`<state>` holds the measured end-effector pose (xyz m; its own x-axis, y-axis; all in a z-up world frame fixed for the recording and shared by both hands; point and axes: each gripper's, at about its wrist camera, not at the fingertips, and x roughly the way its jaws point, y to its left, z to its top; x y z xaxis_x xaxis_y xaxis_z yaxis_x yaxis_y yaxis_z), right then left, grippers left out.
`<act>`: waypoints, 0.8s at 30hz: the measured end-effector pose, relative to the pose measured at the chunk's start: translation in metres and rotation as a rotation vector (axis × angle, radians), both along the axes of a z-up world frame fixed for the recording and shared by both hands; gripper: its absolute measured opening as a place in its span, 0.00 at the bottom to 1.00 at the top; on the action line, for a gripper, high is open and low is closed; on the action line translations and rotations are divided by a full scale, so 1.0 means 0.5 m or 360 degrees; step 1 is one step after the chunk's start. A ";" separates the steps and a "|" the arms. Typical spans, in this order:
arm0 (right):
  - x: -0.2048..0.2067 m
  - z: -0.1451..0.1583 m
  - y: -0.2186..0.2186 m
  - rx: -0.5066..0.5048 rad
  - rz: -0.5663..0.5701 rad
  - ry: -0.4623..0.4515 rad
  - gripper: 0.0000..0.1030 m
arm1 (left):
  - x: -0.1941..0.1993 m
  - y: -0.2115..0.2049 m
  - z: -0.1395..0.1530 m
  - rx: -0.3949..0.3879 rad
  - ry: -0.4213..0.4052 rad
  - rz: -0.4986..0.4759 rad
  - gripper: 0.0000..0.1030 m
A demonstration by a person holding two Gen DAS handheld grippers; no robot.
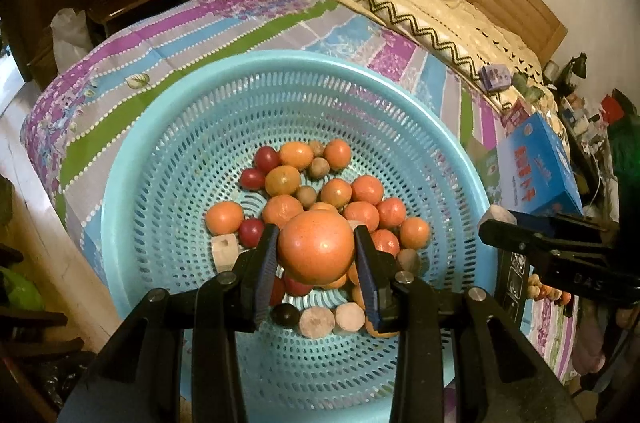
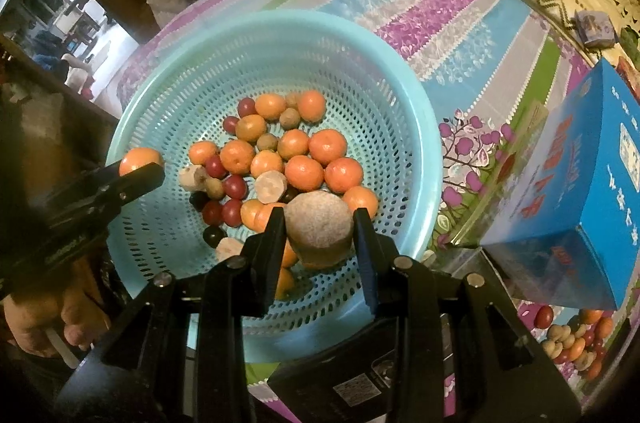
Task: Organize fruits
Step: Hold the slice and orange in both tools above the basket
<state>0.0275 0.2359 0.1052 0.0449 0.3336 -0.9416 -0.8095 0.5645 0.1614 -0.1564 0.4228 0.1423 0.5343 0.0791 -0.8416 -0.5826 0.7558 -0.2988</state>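
Both tools hold a pick above the blue perforated basket (image 1: 160,127): the left tool (image 1: 316,249) grips an orange fruit (image 1: 316,247), the right tool (image 2: 320,231) a brown round fruit (image 2: 320,229). Next, probably carry each toward the sorted fruit row (image 2: 576,339) at 4 o'clock.

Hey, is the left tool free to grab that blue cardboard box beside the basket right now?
Probably not. The left tool is already shut on a large orange fruit above the perforated blue plastic basket; the blue cardboard box sits beyond the basket's rim.
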 end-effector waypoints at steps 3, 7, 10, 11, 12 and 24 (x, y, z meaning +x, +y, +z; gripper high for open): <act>0.000 -0.006 -0.001 -0.0015 0.0004 -0.0002 0.33 | 0.004 -0.002 -0.007 -0.0022 0.0021 -0.0013 0.37; 0.001 -0.009 -0.001 -0.0024 0.0005 -0.0007 0.33 | 0.007 -0.003 -0.015 -0.0039 0.0039 -0.0025 0.37; 0.001 -0.010 -0.001 -0.0025 0.0005 -0.0006 0.33 | 0.010 -0.004 -0.017 -0.0046 0.0044 -0.0033 0.37; 0.001 -0.010 -0.001 -0.0025 0.0005 -0.0006 0.33 | 0.010 -0.005 -0.017 -0.0048 0.0046 -0.0035 0.37; 0.001 -0.011 -0.002 -0.0025 0.0006 -0.0006 0.33 | 0.011 -0.004 -0.018 -0.0051 0.0049 -0.0037 0.37; -0.001 -0.013 0.000 -0.0029 0.0010 -0.0008 0.33 | 0.012 -0.003 -0.022 -0.0074 0.0070 -0.0056 0.37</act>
